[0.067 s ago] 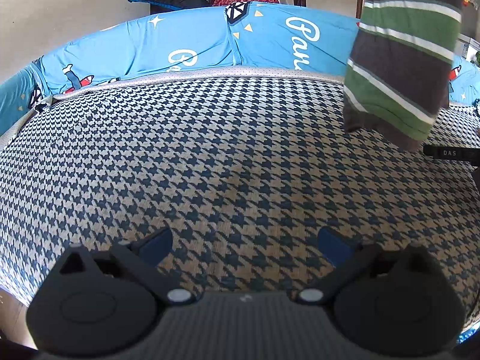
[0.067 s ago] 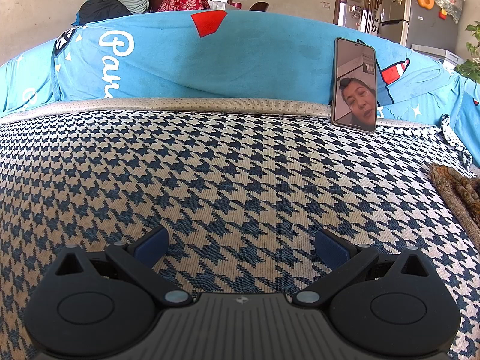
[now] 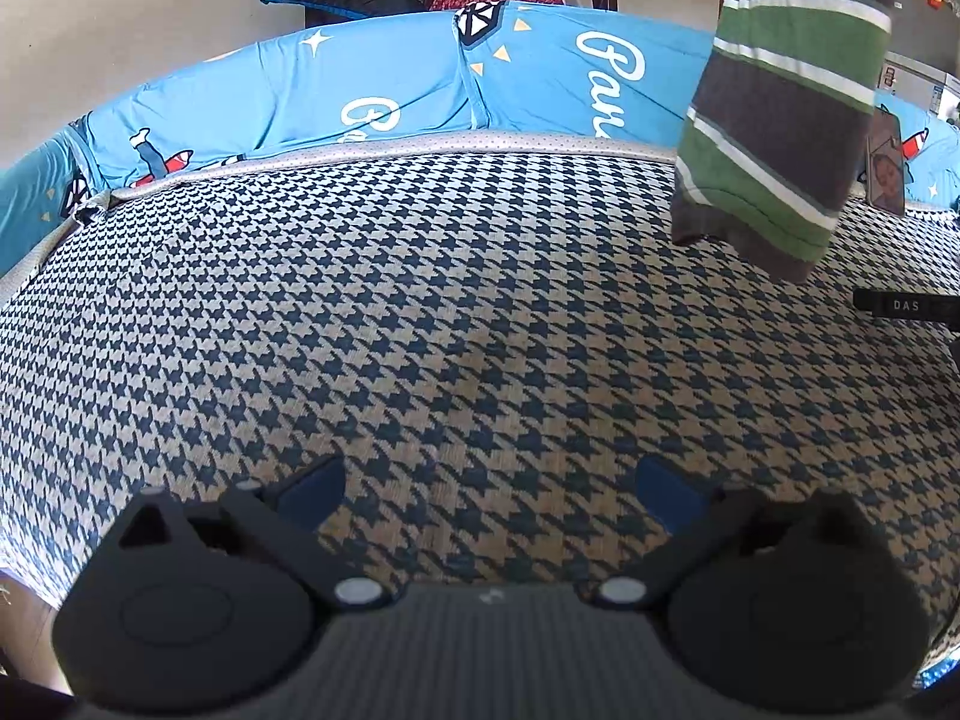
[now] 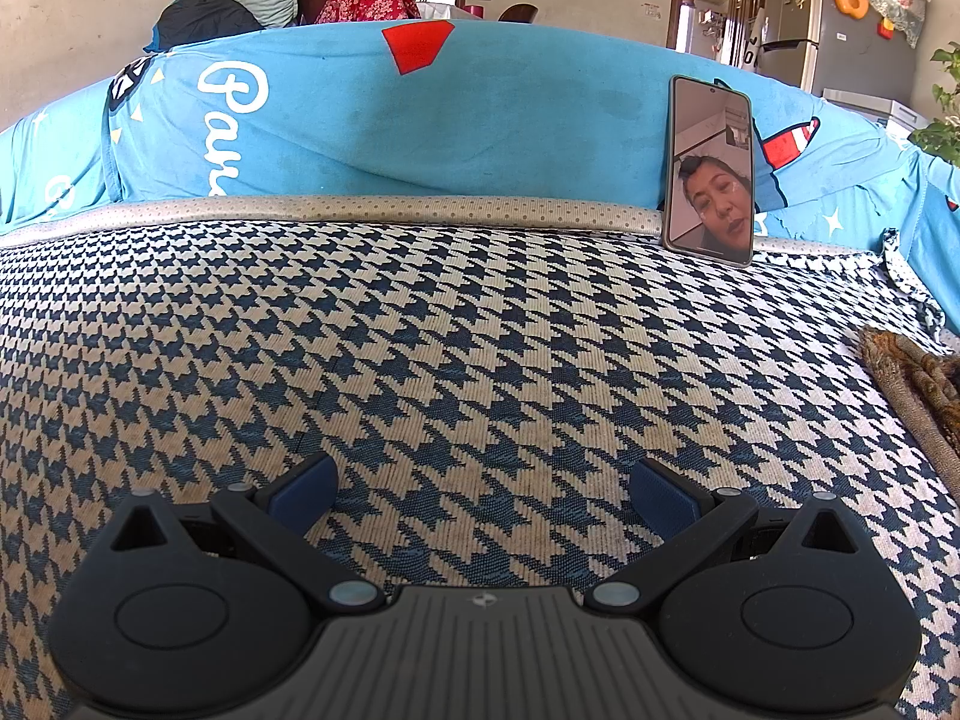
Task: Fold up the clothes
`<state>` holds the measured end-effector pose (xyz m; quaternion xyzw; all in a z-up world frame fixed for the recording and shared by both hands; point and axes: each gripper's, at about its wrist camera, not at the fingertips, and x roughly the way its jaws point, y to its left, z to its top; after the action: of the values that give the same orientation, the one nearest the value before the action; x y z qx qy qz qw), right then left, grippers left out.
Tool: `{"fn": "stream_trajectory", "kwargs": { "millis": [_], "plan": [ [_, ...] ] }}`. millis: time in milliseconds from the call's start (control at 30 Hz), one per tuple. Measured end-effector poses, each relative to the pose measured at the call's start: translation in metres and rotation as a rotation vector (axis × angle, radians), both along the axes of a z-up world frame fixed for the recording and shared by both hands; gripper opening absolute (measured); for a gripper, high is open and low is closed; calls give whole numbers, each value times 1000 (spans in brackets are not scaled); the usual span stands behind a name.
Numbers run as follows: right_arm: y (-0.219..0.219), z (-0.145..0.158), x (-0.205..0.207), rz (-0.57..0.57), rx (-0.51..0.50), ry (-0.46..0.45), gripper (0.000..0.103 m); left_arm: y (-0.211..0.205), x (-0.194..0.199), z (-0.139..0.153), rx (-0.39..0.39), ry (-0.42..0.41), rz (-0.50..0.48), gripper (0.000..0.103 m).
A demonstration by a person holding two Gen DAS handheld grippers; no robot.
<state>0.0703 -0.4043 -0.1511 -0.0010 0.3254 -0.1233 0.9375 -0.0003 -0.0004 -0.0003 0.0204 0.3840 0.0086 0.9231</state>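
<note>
A grey garment with green and white stripes (image 3: pixel 786 120) hangs in the air at the upper right of the left wrist view. Its lower hem is just above the houndstooth sofa seat (image 3: pixel 420 300), and its top runs out of frame, so what holds it is hidden. My left gripper (image 3: pixel 489 480) is open above the seat, well short of the garment, with nothing between its fingers. My right gripper (image 4: pixel 485 474) is also open over the bare seat (image 4: pixel 420 330). A brown patterned cloth (image 4: pixel 918 384) lies at the seat's right edge.
A phone (image 4: pixel 711 171) with a lit screen leans upright against the blue-covered backrest (image 4: pixel 480 120). A black bar with white lettering (image 3: pixel 906 305) juts in at the right edge of the left wrist view. Bundled clothes lie behind the sofa.
The striped garment has shifted slightly up and to the left in the left wrist view. Both grippers stay as wide as before.
</note>
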Motion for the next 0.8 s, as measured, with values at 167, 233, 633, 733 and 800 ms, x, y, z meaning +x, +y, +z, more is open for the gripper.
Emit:
{"fn": "stream_trajectory", "kwargs": {
  "millis": [167, 233, 633, 733, 800],
  "plan": [
    [0, 0, 0, 0, 0, 0, 103, -4, -1, 2, 12, -8, -14, 103],
    [0, 0, 0, 0, 0, 0, 103, -7, -4, 1, 25, -14, -22, 103],
    [0, 0, 0, 0, 0, 0, 103, -13, -26, 7, 13, 8, -74, 103],
    [0, 0, 0, 0, 0, 0, 103, -17, -26, 8, 0, 13, -79, 103],
    [0, 0, 0, 0, 0, 0, 103, -20, -26, 8, -2, 15, -86, 103]
  ]
}}
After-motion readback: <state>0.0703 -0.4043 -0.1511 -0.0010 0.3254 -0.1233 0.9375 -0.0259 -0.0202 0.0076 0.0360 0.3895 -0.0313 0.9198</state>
